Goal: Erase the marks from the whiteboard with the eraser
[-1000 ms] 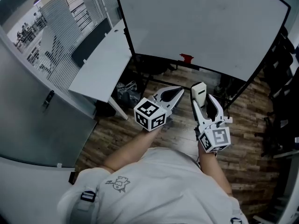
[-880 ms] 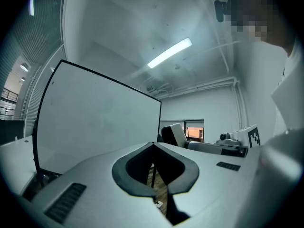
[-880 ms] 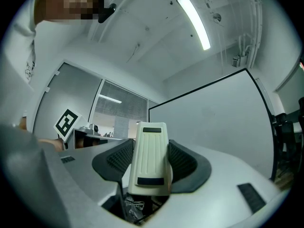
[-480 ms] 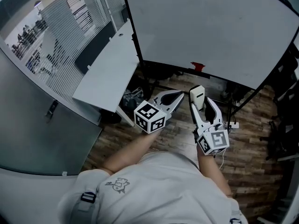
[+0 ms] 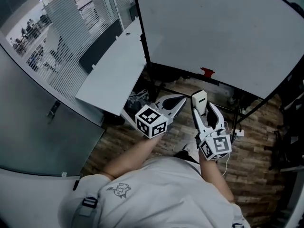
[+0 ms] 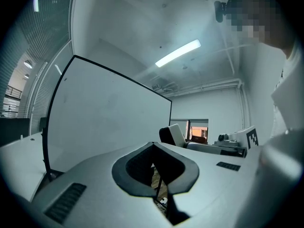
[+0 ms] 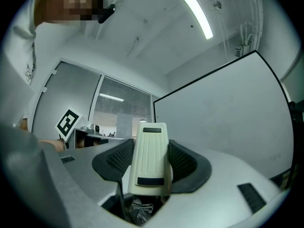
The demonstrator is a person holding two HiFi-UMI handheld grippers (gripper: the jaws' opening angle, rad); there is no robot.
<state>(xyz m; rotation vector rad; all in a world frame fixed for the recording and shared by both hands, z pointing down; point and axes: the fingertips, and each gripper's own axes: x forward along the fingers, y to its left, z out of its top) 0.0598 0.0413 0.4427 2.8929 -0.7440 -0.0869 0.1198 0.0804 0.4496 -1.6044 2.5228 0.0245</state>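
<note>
The whiteboard (image 5: 218, 27) stands ahead of me, pale grey in a black frame, with no marks that I can make out. A small red object (image 5: 207, 72) lies on its bottom ledge. My right gripper (image 5: 204, 107) is shut on a cream-white eraser (image 5: 199, 101) that sticks up between the jaws, short of the board. In the right gripper view the eraser (image 7: 151, 158) stands upright, with the whiteboard (image 7: 223, 113) behind it to the right. My left gripper (image 5: 179, 100) is shut and holds nothing; in its own view the left gripper (image 6: 153, 145) points past the whiteboard (image 6: 104, 113).
A white desk (image 5: 114, 70) stands left of the board, beside a glass partition with blinds (image 5: 61, 37). A dark bundle (image 5: 137, 99) lies under the desk. The board's black stand legs (image 5: 247, 108) cross the wooden floor (image 5: 256, 151). Black chairs (image 5: 292, 122) crowd the right edge.
The board, its red object and the desk have slid right and down in the head view. Both grippers keep their pose, the eraser still held.
</note>
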